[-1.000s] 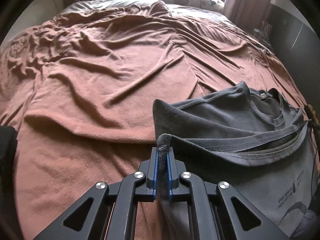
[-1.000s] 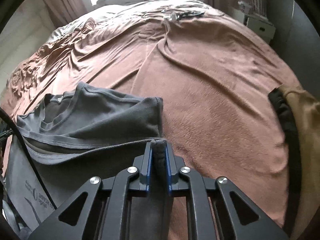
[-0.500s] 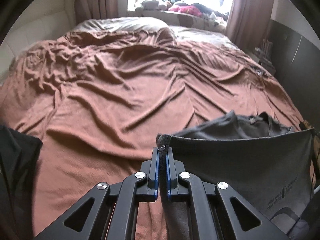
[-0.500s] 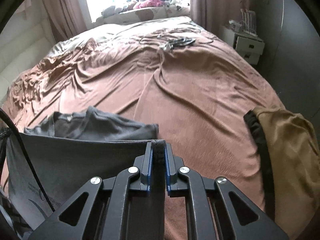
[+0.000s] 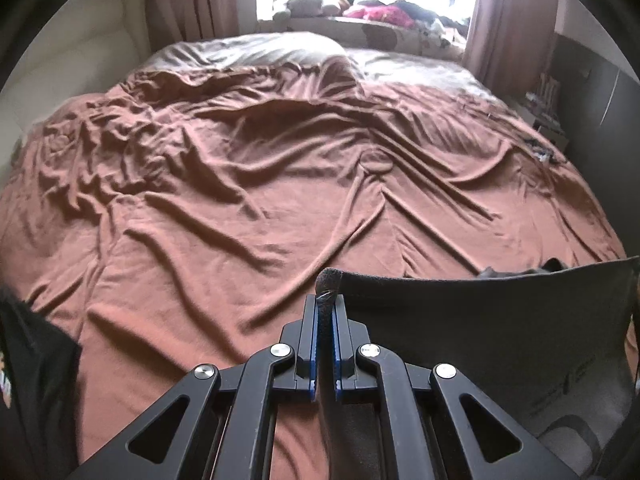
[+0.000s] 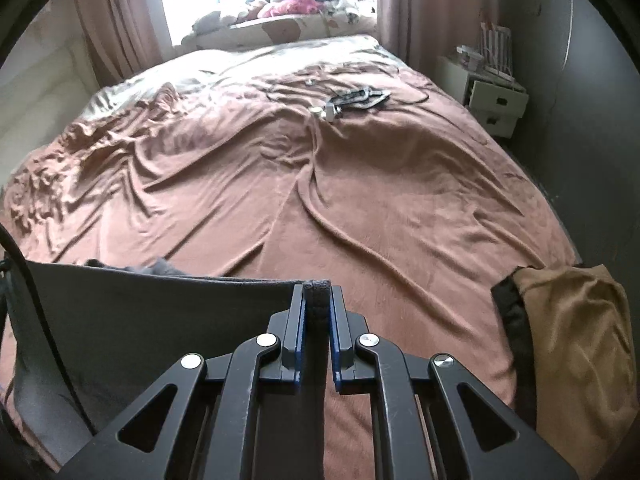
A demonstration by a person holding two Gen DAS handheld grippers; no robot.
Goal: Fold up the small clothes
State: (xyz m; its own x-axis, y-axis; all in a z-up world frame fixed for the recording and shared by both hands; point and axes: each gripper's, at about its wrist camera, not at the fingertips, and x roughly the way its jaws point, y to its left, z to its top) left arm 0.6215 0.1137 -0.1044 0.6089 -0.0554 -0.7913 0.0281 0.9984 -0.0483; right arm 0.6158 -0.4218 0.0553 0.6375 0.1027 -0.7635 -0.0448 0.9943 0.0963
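Note:
A dark grey T-shirt (image 5: pixel 480 320) is stretched taut between my two grippers above the near end of the bed. My left gripper (image 5: pixel 325 300) is shut on its left corner, a tuft of cloth poking up between the blue pads. In the right wrist view the same grey T-shirt (image 6: pixel 152 312) spreads to the left, and my right gripper (image 6: pixel 316 300) is shut on its right corner. The raised sheet of cloth hides most of the shirt's far half; only a small fold peeks over the top edge. A faint print shows low on the cloth.
A wrinkled brown blanket (image 5: pixel 260 200) covers the bed (image 6: pixel 360 200). A tan garment with black trim (image 6: pixel 568 340) lies at the near right. Small dark items (image 6: pixel 356 98) sit far up the bed. A black garment (image 5: pixel 32 380) is at the near left. White drawers (image 6: pixel 496 104) stand beside the bed.
Both grippers have risen with the shirt's corners. The cloth went from lying folded on the blanket to hanging taut between them, and more of the room's far end has come into view.

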